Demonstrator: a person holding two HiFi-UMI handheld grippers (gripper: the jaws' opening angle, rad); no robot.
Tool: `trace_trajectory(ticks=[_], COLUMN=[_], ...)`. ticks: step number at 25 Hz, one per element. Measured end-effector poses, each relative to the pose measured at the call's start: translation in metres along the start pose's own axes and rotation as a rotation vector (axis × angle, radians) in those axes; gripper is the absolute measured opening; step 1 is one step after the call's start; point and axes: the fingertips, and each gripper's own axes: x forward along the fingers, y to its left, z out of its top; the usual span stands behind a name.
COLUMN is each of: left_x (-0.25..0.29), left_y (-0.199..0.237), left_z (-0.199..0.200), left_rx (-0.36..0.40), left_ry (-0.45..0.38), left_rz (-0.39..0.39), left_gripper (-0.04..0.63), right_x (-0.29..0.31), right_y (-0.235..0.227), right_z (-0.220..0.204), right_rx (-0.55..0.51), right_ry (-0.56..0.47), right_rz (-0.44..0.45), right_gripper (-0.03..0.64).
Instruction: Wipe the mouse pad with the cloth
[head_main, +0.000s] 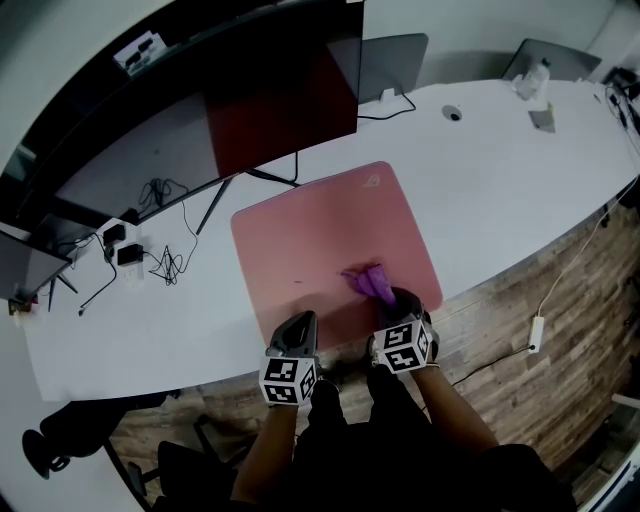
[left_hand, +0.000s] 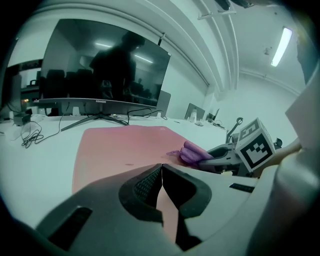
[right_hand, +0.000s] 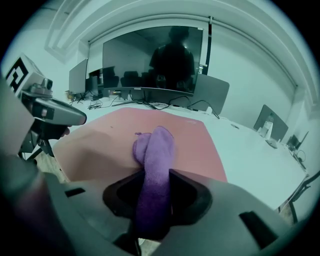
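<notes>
A pink mouse pad (head_main: 320, 235) lies on the white desk in front of the monitor. A purple cloth (head_main: 369, 282) rests bunched on the pad's near right part, and my right gripper (head_main: 395, 302) is shut on it. In the right gripper view the cloth (right_hand: 154, 165) runs out between the jaws onto the mouse pad (right_hand: 110, 140). My left gripper (head_main: 297, 328) is shut with nothing in it, over the pad's near edge, to the left of the right one. The left gripper view shows the closed jaws above the mouse pad (left_hand: 115, 145), with the cloth (left_hand: 192, 152) at the right.
A large dark monitor (head_main: 250, 95) on a two-legged stand (head_main: 250, 180) is behind the pad. Cables and adapters (head_main: 135, 255) lie at the left. A laptop (head_main: 392, 62) and small items (head_main: 535, 85) stand at the back right. The desk edge (head_main: 480, 280) curves near me.
</notes>
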Motion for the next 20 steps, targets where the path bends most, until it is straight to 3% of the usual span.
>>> trace_trajectory(ticks=[8,15,20], left_x=[0.014,0.036,0.047], left_y=[0.005,-0.026,-0.046], left_z=[0.028,0.028,0.030], left_rx=[-0.005,0.012,0.024], left_ry=[-0.024,-0.015,-0.047], left_rz=[0.046,0.013,0.014], left_gripper=[0.021,0.021,0.021], right_x=[-0.007,-0.015,-0.013], right_y=[-0.057,-0.097,-0.102], right_z=[-0.017,-0.031,-0.031], right_rx=[0.009,-0.004,0.027], right_ry=[0.008,0.032,-0.003], right_rz=[-0.071,-0.131,-0.114], right_gripper=[0.126,0.126,0.118])
